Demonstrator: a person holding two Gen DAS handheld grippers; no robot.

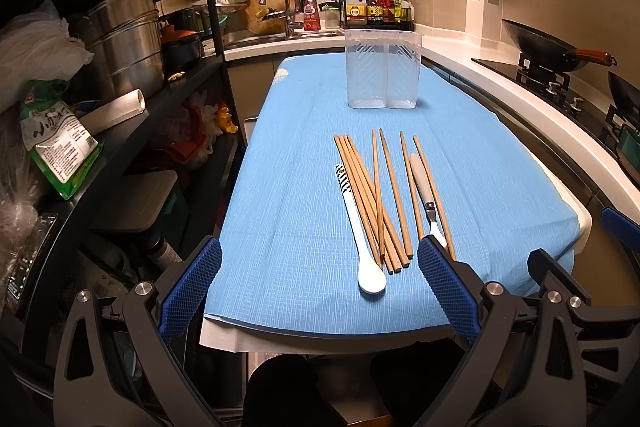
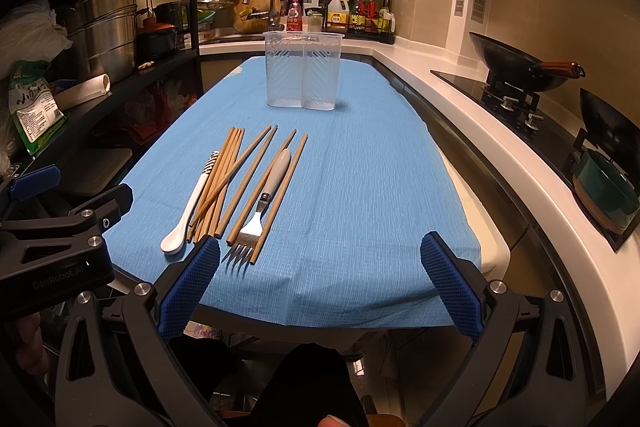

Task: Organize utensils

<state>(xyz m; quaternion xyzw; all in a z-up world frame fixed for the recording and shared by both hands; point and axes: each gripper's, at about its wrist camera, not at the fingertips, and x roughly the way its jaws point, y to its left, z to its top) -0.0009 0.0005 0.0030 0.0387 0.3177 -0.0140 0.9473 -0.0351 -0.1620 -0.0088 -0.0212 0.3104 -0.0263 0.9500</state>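
Several utensils were seen lying loose on the blue cloth of the counter: a bundle of wooden chopsticks, a white spoon and a fork, all with their long axes running away from the cameras toward the clear divided holder, which stood upright and empty well beyond them. Both sets of fingers were spread wide and held nothing. The left gripper was placed with the spoon bowl and chopstick ends between its fingers; the right gripper was placed with the fork tines just ahead of its left finger. A grasp across the handles, not along them, was judged necessary.
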